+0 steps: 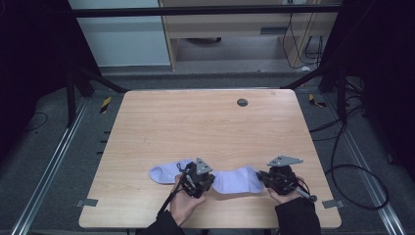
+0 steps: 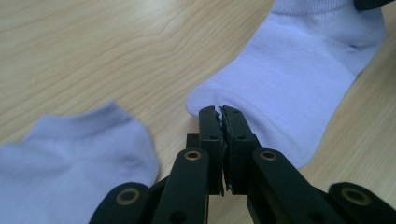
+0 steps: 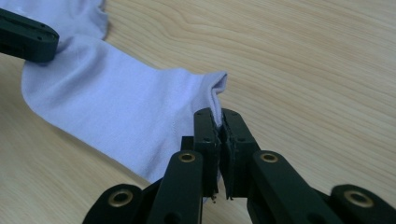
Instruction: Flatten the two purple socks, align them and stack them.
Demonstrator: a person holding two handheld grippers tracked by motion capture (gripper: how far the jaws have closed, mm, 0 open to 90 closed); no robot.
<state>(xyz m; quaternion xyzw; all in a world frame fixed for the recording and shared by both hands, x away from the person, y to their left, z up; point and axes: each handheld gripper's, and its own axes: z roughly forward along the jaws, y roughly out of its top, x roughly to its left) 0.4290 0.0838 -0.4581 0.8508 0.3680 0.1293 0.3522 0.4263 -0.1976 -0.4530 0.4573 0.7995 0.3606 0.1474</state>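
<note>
Two pale lilac socks lie on the wooden table [image 1: 205,127] near its front edge. One sock [image 1: 165,172] rests flat at the left, and it also appears as the sock [image 2: 70,158] beside my left jaws. The other sock [image 1: 236,180] stretches between both grippers. My left gripper [image 1: 209,181] is shut on this sock's left end [image 2: 261,79], its jaws [image 2: 219,112] pinching the fabric edge. My right gripper [image 1: 263,178] is shut on the same sock's right end [image 3: 116,107], jaws [image 3: 218,114] clamped on the folded edge. The left gripper's jaw [image 3: 25,39] shows on the far end.
A dark round grommet [image 1: 242,102] sits in the table's far side. Black frame rails and cables [image 1: 342,161] run along the floor at the right. A person's hands and dark sleeves [image 1: 296,215] come in at the front edge.
</note>
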